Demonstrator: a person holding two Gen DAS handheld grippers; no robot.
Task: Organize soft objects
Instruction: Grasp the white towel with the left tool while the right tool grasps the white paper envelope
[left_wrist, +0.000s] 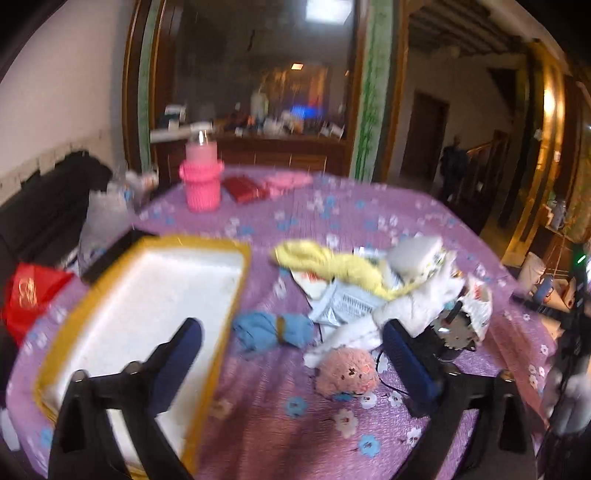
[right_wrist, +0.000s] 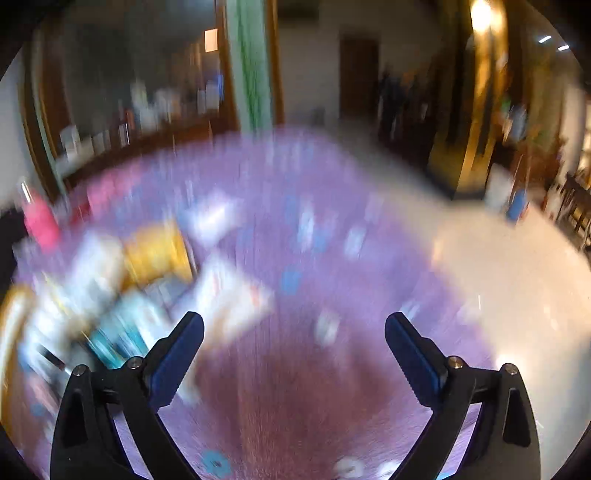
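In the left wrist view my left gripper (left_wrist: 291, 332) is open and empty above the purple flowered tablecloth (left_wrist: 280, 424). Between its fingers lie a pink plush toy (left_wrist: 347, 373) and a blue cloth bundle (left_wrist: 271, 330). Behind them is a heap with a yellow cloth (left_wrist: 332, 258), a white cloth (left_wrist: 410, 306) and printed packets. A white tray with a yellow rim (left_wrist: 147, 302) lies at the left, under my left finger. In the right wrist view my right gripper (right_wrist: 293, 332) is open and empty over the cloth; that view is badly blurred.
A pink cup-shaped container (left_wrist: 202, 177), a red packet (left_wrist: 243, 189) and a pink cloth (left_wrist: 288, 180) sit at the table's far side. A red bag (left_wrist: 29, 295) hangs off the left edge. A round metal object (left_wrist: 456, 330) lies beside the heap. The table edge curves at the right.
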